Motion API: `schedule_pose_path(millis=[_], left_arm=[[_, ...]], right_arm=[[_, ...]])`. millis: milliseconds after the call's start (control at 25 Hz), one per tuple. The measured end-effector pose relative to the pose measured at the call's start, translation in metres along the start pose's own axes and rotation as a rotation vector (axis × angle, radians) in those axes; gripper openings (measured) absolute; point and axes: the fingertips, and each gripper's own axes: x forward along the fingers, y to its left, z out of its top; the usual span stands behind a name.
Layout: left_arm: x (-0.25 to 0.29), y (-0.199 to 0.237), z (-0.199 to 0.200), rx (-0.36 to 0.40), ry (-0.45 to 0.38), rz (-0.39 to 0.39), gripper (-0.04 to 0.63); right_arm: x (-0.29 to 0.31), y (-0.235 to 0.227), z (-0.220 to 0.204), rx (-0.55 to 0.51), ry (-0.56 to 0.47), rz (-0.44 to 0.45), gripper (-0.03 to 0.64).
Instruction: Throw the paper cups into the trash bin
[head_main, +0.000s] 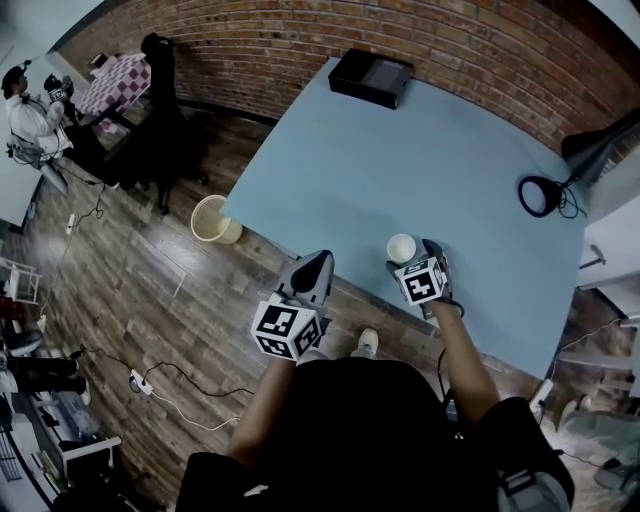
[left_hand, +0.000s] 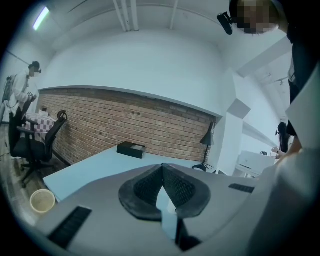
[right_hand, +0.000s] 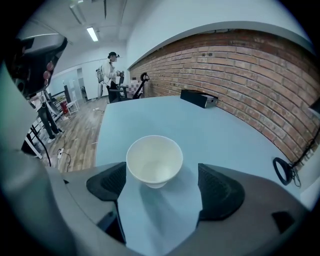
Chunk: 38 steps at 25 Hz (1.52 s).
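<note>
Holds the right gripper (right_hand: 162, 186) tilted steeply down over the near part of the blue table (head_main: 400, 150), jaws spread wide with the upright paper cup (right_hand: 154, 160) between their tips, untouched, likely to close on it. Holds the left gripper (left_hand: 162, 169) about level, jaws together on nothing, seemingly idle. Has the trash bin (head_main: 210, 218) farther off on the floor (head_main: 150, 300) by the table's corner.

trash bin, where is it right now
In the head view the trash bin stands on the wooden floor at the left, just off the left corner of the blue table.
</note>
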Motion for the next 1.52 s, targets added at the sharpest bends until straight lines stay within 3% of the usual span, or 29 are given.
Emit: schedule_pose_path(millis=[680, 960, 1520], left_arm=[[-0.011, 0.012, 0.007, -0.015, -0.041, 0.101, 0.009], [-0.018, 0.025, 0.005, -0.048, -0.061, 0.122, 0.009], [-0.022, 0.054, 0.012, -0.073, -0.079, 0.119, 0.009]], right_arm=[[0.007, 0.010, 0.005, -0.042, 0.007, 0.087, 0.439], [0.011, 0.007, 0.008, -0.058, 0.028, 0.063, 0.377], [0.006, 0.015, 0.031, -0.080, 0.038, 0.052, 0.357]])
